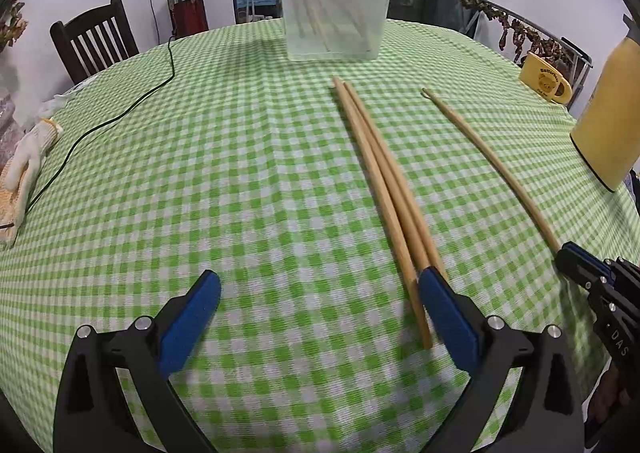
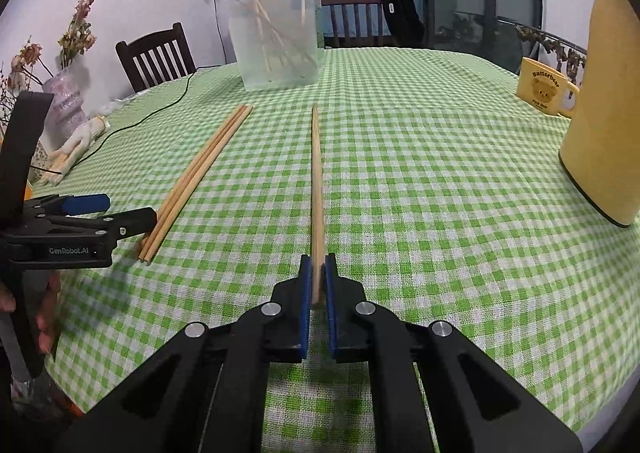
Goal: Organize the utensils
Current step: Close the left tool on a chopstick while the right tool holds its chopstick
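A clear plastic container [image 1: 336,1] [image 2: 278,37] with several wooden chopsticks leaning inside stands at the far side of the green checked table. A pair of wooden chopsticks [image 1: 380,181] [image 2: 200,169] lies side by side on the cloth. My left gripper [image 1: 320,289] [image 2: 120,213] is open, its right finger touching the near ends of that pair. My right gripper [image 2: 319,277] [image 1: 568,257] is shut on the near end of a single chopstick [image 2: 316,181] [image 1: 492,165], which points toward the container.
A tall yellow jug [image 2: 600,113] [image 1: 608,117] and a yellow bear mug [image 2: 544,87] [image 1: 546,79] stand at the right. A black cable [image 1: 120,113] and a white glove [image 1: 28,161] lie at the left. Dark wooden chairs [image 1: 96,37] ring the table.
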{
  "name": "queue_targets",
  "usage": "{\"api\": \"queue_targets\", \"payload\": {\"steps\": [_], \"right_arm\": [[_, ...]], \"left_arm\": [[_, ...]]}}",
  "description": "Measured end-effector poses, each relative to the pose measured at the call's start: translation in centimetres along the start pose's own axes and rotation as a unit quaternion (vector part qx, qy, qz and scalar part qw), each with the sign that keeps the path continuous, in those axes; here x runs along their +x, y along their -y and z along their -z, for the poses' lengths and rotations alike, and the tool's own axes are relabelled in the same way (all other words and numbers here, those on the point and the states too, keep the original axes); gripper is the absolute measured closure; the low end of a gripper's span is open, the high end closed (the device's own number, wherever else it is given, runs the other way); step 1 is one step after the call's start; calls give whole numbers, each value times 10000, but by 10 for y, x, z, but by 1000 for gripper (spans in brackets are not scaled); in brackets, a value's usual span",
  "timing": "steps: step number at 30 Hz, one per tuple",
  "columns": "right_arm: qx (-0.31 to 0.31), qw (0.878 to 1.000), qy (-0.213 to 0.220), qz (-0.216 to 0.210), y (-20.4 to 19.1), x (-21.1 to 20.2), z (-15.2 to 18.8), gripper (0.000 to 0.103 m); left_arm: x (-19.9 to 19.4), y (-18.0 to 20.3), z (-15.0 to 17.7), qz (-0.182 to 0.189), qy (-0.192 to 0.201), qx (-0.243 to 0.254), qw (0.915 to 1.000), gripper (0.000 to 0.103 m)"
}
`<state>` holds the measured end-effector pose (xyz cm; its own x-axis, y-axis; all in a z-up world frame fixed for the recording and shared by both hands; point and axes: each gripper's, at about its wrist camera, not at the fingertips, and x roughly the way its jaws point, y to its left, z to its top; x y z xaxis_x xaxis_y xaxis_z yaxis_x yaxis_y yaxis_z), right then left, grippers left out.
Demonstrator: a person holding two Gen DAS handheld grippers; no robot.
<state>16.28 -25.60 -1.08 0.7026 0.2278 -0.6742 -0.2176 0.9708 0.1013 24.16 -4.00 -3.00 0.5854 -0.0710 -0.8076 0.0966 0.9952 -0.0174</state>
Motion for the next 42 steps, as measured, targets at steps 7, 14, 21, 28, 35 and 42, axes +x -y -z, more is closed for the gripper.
{"api": "queue_targets", "payload": {"steps": [7, 14, 21, 28, 35, 42], "right_arm": [[-11, 10000, 24, -55, 2, -1, 1, 96], [-107, 9999, 69, 33, -1, -2, 4, 96], [-169, 9998, 47, 95, -4, -3, 4, 96], [-123, 9999, 81, 88, -4, -5, 7, 96], [-115, 9999, 99, 33, -1, -7, 9, 96], [-119, 9999, 117, 25, -1, -9, 10, 96]], "left_arm": [[-10, -13, 6, -226, -57, 191, 9995, 7], [-20, -32, 19, -262, -47, 89, 9996, 17], [-28, -14, 28, -52, 27, 388, 9992, 47], [-34, 4, 31, 20, 14, 756, 9971, 81], [-34, 5, 31, 389, -80, 691, 9968, 82], [-34, -16, 25, 945, -314, -73, 9950, 87]]}}
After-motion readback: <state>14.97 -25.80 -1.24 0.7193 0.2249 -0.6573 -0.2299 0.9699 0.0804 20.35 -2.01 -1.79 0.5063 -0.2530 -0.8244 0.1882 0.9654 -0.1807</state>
